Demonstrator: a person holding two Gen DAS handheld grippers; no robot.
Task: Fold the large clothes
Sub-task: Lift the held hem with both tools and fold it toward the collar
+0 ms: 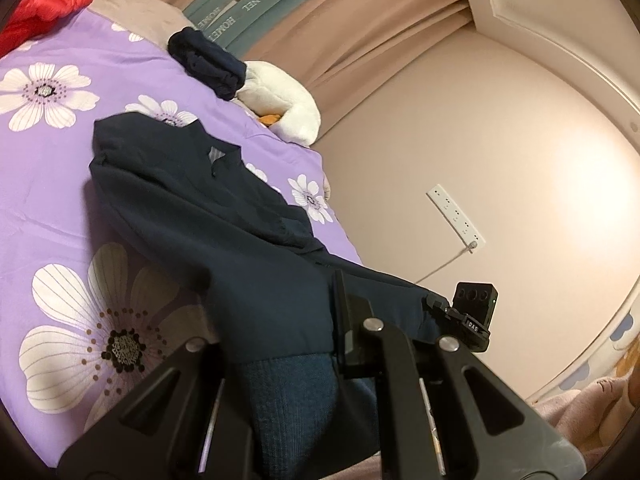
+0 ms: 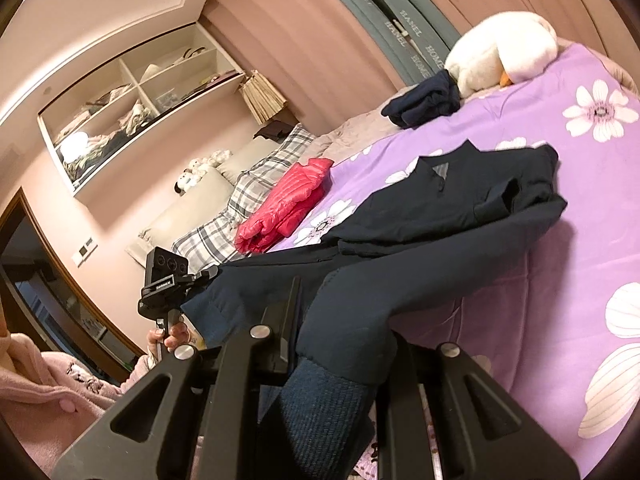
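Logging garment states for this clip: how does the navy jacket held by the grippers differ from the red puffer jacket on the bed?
The navy jacket is spread out long across the purple floral bedspread; the red puffer jacket sits as a compact bundle beside the plaid pillow.

The navy one is matte with a ribbed hem, pinched by the left gripper and right gripper; the red one is glossy, quilted and untouched.

Both rest on the bed.

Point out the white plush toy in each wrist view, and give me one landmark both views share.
Left wrist view: the white plush toy lies upper centre, at the bed's far edge, right of the small dark clothes bundle.
Right wrist view: the toy is upper right, right of the bundle.
Shared landmark: the grey lettered curtain band.
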